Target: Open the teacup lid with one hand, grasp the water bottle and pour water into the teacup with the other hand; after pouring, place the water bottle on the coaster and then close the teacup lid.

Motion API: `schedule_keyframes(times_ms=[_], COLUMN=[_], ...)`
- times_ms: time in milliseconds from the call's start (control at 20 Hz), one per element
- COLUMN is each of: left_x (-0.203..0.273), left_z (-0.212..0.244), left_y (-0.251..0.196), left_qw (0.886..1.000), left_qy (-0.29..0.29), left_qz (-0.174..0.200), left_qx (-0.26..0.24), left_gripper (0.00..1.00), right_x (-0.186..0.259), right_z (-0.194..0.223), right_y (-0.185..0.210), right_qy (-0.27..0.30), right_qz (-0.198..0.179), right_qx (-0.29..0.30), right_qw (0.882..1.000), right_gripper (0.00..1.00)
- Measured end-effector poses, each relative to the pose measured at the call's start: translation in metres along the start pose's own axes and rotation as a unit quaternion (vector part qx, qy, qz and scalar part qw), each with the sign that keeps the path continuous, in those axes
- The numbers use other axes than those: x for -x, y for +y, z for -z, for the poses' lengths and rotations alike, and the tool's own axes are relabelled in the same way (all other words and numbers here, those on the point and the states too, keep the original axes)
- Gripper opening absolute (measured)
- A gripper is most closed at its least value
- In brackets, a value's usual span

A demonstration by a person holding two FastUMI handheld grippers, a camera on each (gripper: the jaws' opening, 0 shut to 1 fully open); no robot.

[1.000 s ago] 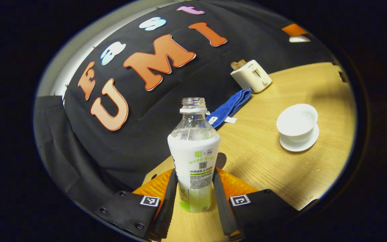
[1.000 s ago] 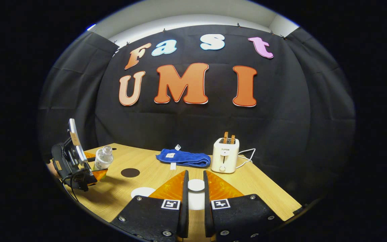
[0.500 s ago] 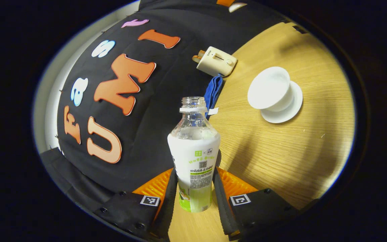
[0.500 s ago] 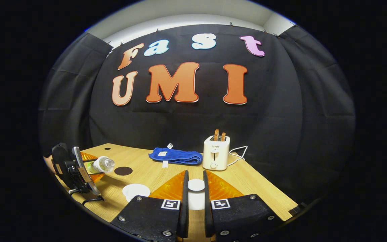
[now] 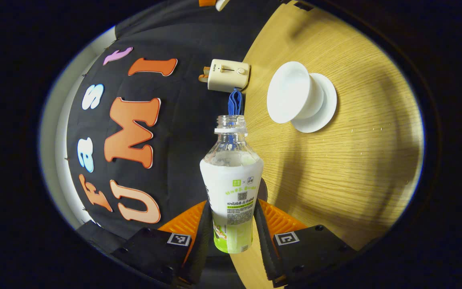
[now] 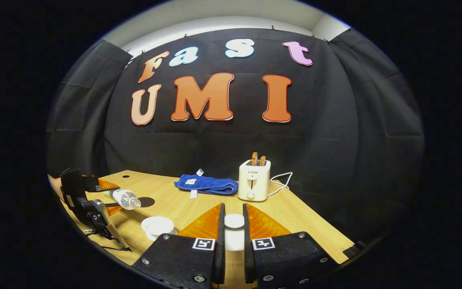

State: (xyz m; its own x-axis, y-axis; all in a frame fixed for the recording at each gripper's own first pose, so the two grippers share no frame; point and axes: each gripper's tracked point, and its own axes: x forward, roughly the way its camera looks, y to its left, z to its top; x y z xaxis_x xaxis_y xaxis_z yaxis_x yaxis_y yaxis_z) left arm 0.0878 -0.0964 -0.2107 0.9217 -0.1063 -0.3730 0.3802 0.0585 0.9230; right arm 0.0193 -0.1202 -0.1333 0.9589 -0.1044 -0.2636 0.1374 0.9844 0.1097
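Observation:
My left gripper (image 5: 233, 204) is shut on a clear water bottle (image 5: 231, 188) with a white and green label and no cap. In the right gripper view that left gripper (image 6: 112, 197) holds the bottle (image 6: 124, 198) tipped almost level, its mouth pointing toward the white teacup (image 6: 157, 224) just below and to the right. The teacup (image 5: 289, 96) stands uncovered on its white saucer (image 5: 323, 108). No stream of water shows. My right gripper (image 6: 234, 206) is shut on the white teacup lid (image 6: 234, 220), held above the table. A dark round coaster (image 6: 146, 202) lies behind the bottle.
A cream toaster (image 6: 254, 180) with two slices in it stands at the back of the wooden table (image 6: 295, 216), its white cord trailing right. A folded blue towel (image 6: 207, 184) lies to its left. In the left gripper view the toaster (image 5: 227, 74) and towel (image 5: 235, 102) sit beyond the bottle's mouth.
The left gripper has rolled the bottle from upright to almost level and carried it closer to the teacup. The right gripper, still holding the lid, has barely moved.

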Motion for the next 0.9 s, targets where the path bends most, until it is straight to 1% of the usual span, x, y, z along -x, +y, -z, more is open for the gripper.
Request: schedule_keyframes(times_ms=[50,100,200,450,750,800,850,900], left_x=[-0.001,-0.002,-0.009,-0.010,-0.009,-0.009,-0.009,-0.008], left_z=[-0.002,-0.004,-0.011,-0.009,-0.012,-0.014,-0.015,-0.016], left_y=[0.000,0.001,0.005,0.014,0.020,0.020,0.021,0.021], left_qw=[1.000,1.000,0.999,0.994,0.989,0.989,0.988,0.988], left_qy=[-0.002,-0.003,-0.006,-0.008,-0.011,-0.012,-0.013,-0.014], left_qz=[0.001,0.000,-0.004,-0.017,-0.024,-0.023,-0.024,-0.024], left_qx=[-0.012,-0.024,-0.048,-0.108,-0.145,-0.147,-0.150,-0.153], left_gripper=[0.61,0.58,0.59,0.59,0.59,0.61,0.59,0.59], right_x=[0.001,0.001,0.001,0.001,0.005,0.006,0.007,0.007], right_z=[0.000,0.001,0.001,0.002,0.003,0.002,0.002,0.003], right_y=[-0.001,-0.002,-0.004,-0.013,-0.022,-0.022,-0.023,-0.024], right_qy=[-0.001,0.000,-0.001,-0.004,-0.006,-0.007,-0.007,-0.007], right_qz=[0.000,0.001,0.003,0.012,0.025,0.025,0.026,0.027], right_qx=[0.000,-0.001,-0.002,-0.007,-0.018,-0.021,-0.023,-0.023], right_qw=[1.000,1.000,1.000,1.000,1.000,0.999,0.999,0.999], right_gripper=[0.19,0.19,0.19,0.19,0.19,0.19,0.19,0.19])
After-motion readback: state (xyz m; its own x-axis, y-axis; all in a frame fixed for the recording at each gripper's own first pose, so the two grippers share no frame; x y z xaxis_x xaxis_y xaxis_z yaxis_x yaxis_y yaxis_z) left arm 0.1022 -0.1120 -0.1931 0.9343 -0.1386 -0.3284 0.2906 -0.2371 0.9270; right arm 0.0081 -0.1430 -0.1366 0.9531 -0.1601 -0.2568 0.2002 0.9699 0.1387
